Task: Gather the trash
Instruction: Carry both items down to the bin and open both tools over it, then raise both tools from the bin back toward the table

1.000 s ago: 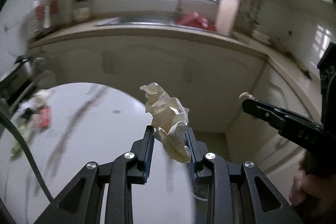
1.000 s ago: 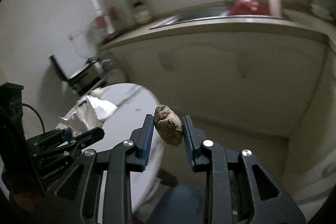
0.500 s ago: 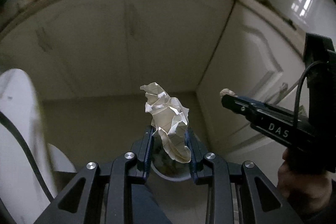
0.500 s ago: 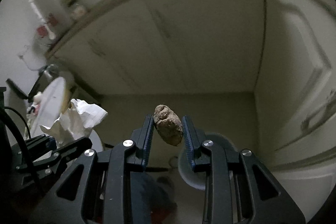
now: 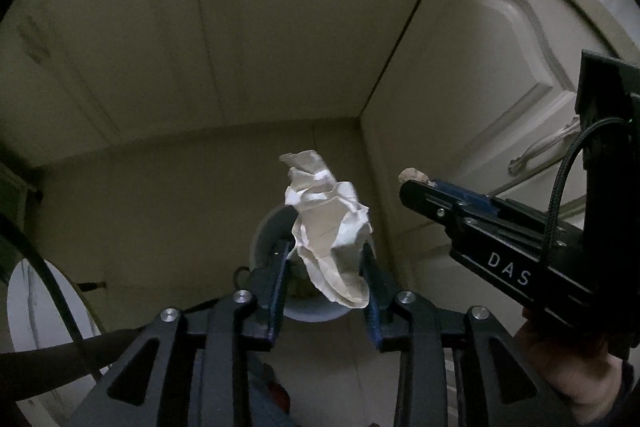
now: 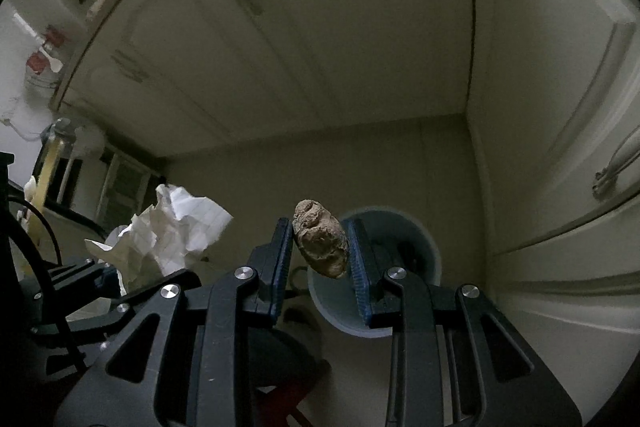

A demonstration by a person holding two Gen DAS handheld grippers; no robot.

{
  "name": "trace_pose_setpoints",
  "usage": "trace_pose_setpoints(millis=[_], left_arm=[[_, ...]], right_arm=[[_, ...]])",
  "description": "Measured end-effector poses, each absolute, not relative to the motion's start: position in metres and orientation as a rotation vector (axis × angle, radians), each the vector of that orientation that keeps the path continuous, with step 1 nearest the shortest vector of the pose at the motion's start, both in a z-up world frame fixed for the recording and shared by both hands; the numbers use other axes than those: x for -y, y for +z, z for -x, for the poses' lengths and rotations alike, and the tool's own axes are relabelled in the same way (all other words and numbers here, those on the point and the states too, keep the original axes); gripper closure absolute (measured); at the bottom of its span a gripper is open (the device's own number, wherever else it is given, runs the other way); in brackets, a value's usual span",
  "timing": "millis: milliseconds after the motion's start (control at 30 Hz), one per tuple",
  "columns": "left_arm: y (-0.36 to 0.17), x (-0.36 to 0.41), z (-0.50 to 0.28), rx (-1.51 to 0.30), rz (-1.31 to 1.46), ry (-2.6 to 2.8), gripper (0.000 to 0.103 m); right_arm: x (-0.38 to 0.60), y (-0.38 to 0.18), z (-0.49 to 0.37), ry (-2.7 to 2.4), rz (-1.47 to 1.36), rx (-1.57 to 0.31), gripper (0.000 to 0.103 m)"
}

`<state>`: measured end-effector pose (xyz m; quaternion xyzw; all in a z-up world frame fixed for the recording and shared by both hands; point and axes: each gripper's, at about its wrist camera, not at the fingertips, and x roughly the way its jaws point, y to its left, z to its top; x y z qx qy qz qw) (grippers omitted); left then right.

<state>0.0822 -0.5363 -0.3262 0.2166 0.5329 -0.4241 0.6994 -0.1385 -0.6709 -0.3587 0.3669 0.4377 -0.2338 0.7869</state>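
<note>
Left gripper [image 5: 326,267] clamped on a paper wad [image 5: 330,231], blue pads pressing its lower sides, jaws held only as far apart as the wad is wide. Wad white, faintly lined, creased into sharp folds, standing up past the fingertips with a curled peak at the top and a pointed flap hanging down at the near right. Right gripper [image 6: 320,247] likewise closed on a brown lump [image 6: 320,237], pads touching it left and right. Lump oval, rough, wrinkled, tilted with its upper end leaning left. Both tools tipped downward toward the floor in the cabinet corner. Bin [image 6: 424,247] on the floor below, round and pale blue, seen from above; in the left view its rim [image 5: 264,231] directly behind the wad, in the right view just right of and behind the lump, partly hidden by the right finger. Contents of the bin too dark to tell. In the left view, right gripper [image 5: 416,179] reaching in from the right, level with the wad and near it but apart, with the bare hand [image 5: 568,371] gripping the handle at the lower right edge. In the right view, left gripper [image 6: 120,277] low at the left with the wad [image 6: 168,231] rising above it. Cabinet doors [image 5: 200,27] filling the far side, a curved handle [image 6: 616,167] at the right.
</note>
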Motion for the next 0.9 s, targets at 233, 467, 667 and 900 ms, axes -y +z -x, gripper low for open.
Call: trace_pose_setpoints(millis=[233, 467, 667, 900], left_arm=[[-0.328, 0.546, -0.091, -1.188, -0.480, -0.908, 0.040], [-0.327, 0.540, -0.080, -1.144, -0.477, -0.882, 0.029], [-0.309, 0.535, -0.066, -1.056, -0.465, -0.854, 0.022], [-0.279, 0.506, -0.053, -0.964, -0.399, -0.830, 0.019]], right_arm=[[0.676, -0.362, 0.138, -0.542, -0.814, -0.942, 0.049], [0.673, -0.358, 0.142, -0.572, -0.827, -0.909, 0.001], [0.666, -0.352, 0.141, -0.654, -0.818, -0.931, 0.000], [0.653, -0.318, 0.141, -0.646, -0.801, -0.878, 0.000]])
